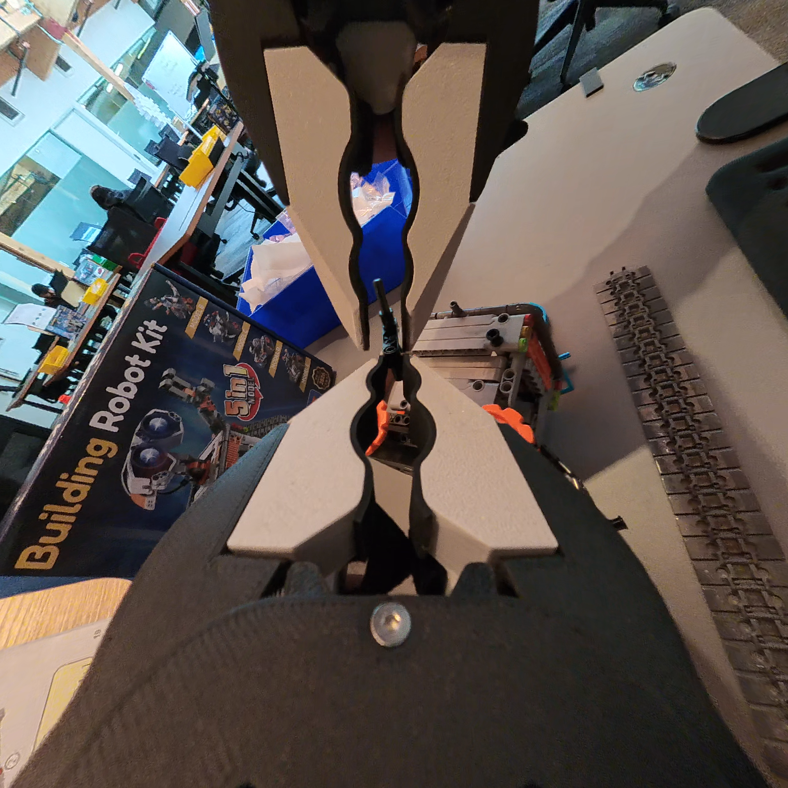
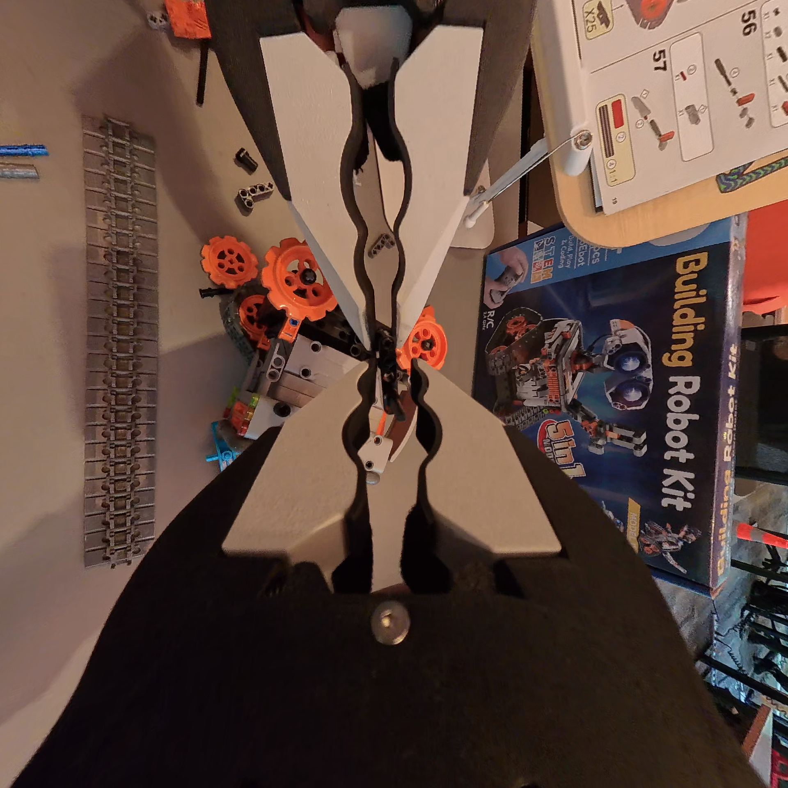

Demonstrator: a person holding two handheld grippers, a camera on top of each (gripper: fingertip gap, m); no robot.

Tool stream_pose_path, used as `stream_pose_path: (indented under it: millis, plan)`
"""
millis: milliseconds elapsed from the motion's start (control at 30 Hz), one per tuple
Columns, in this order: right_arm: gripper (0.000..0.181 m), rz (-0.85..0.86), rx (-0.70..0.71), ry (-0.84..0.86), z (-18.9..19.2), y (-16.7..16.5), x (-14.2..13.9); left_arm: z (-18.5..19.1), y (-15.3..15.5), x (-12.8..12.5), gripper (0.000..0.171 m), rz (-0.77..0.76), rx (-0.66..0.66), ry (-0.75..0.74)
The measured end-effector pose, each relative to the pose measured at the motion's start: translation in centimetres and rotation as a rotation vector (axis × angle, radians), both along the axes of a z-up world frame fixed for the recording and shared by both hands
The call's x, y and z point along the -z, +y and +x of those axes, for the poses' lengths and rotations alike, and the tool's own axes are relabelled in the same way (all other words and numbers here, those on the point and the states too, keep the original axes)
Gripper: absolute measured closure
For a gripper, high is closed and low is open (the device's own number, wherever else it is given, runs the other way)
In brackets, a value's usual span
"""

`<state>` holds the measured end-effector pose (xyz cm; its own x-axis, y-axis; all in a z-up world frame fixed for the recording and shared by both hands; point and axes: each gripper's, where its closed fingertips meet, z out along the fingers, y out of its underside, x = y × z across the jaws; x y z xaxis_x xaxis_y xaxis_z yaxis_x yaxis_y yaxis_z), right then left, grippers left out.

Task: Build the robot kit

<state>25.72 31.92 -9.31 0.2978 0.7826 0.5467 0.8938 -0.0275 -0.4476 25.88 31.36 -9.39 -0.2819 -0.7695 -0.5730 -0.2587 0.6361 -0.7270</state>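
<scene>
An open office or lab: rows of desks [image 1: 200,200], glass partitions [image 1: 51,170], yellow bins [image 1: 200,160].

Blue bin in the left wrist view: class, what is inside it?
The blue bin holds crumpled white paper and clear plastic bags. The other gripper's fingers cover much of it, so the rest of its contents cannot be seen.

both tongs [image 1: 390,386] [image 2: 390,379] pinch a thin black axle piece [image 1: 389,337] above the grey-orange brick model [image 2: 290,362]

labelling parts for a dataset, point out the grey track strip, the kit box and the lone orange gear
grey track strip [image 2: 120,341], right wrist view, middle links
kit box [image 2: 618,383], right wrist view, printed front face
lone orange gear [image 2: 229,262], right wrist view, hub
</scene>
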Motion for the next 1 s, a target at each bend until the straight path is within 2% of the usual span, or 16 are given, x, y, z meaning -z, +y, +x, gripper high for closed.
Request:
stream_pose_path:
  millis: [67,300,400,500,667,767,900,1000]
  plan:
    - [0.175,0.0,-0.012,-0.006,-0.1,0.0,0.2,0.0,0.1,-0.1,0.165,0.006,0.0,-0.004]
    - [0.176,-0.028,-0.009,0.02,-0.4,0.1,0.3,-0.2,0.2,0.1,0.165,-0.043,0.005,-0.006]
    - [0.177,-0.102,0.055,0.023,-0.1,0.3,0.9,-0.7,1.1,0.3,0.164,-0.059,-0.039,0.022]
    - [0.176,-0.217,0.102,0.015,0.0,0.2,2.4,-1.8,1.7,0.5,0.161,-0.146,-0.051,0.046]
    - [0.177,-0.368,0.189,0.016,0.2,0.7,4.2,-2.8,3.3,3.1,0.161,-0.265,-0.117,0.098]
    - [0.177,-0.44,0.209,0.042,-0.2,0.9,4.6,-3.3,2.6,4.3,0.156,-0.41,-0.083,0.112]
    - [0.177,-0.504,0.224,-0.004,-0.1,0.9,5.3,-4.0,1.3,5.0,0.154,-0.526,-0.014,0.115]
    - [0.177,-0.527,0.238,-0.035,0.0,0.9,5.3,-4.6,0.1,5.5,0.143,-0.575,0.055,0.137]
